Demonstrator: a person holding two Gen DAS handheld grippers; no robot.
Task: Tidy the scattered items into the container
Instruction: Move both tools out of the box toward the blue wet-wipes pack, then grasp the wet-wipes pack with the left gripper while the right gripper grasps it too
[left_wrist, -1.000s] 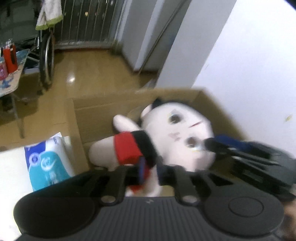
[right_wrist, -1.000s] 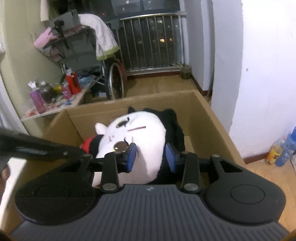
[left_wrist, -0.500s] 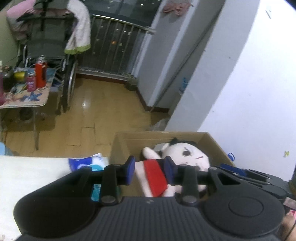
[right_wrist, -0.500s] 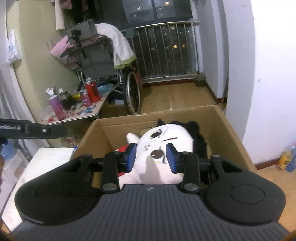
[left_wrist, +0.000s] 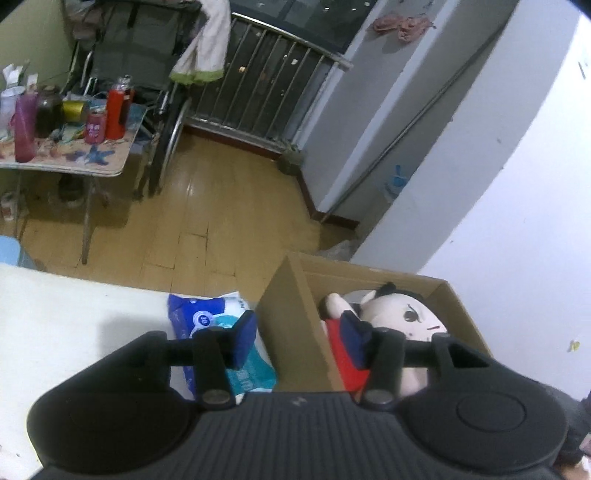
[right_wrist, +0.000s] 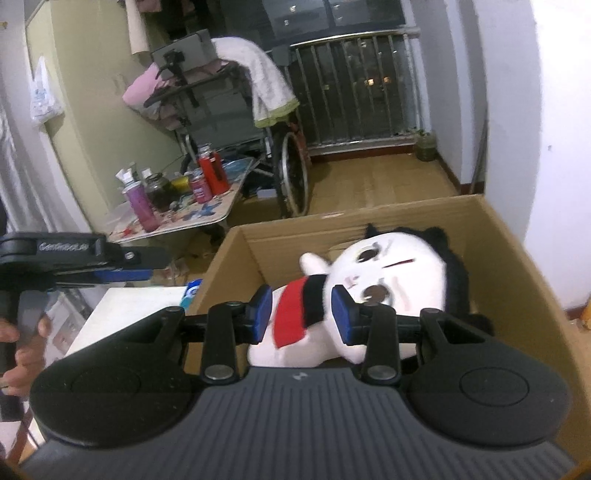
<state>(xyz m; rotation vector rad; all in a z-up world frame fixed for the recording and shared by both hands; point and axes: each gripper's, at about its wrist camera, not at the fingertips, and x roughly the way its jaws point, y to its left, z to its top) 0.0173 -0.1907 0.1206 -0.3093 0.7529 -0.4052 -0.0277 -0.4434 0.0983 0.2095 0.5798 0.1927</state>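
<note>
A white plush doll (left_wrist: 406, 321) with black hair and a red-and-black scarf lies inside the open cardboard box (left_wrist: 291, 332). My left gripper (left_wrist: 299, 339) hovers above the box's left wall, its jaws opening with nothing between the pads. A blue pack of tissues (left_wrist: 207, 314) lies on the white table (left_wrist: 74, 306), just left of the box. In the right wrist view the doll (right_wrist: 399, 273) rests in the box (right_wrist: 509, 251). My right gripper (right_wrist: 303, 315) is open above the doll's scarf and holds nothing. The left gripper (right_wrist: 147, 264) shows side-on at the left, held by a hand (right_wrist: 18, 343).
A side table (left_wrist: 74, 155) crowded with bottles and jars stands on the wooden floor beyond the white table. A wheelchair (right_wrist: 229, 110) draped with a towel is parked behind it. A barred railing (right_wrist: 354, 85) and white walls close the far side and right.
The left gripper let go of the doll, pulled back up and left out of the box, and its jaws widened. The right gripper drew back and up from the doll.
</note>
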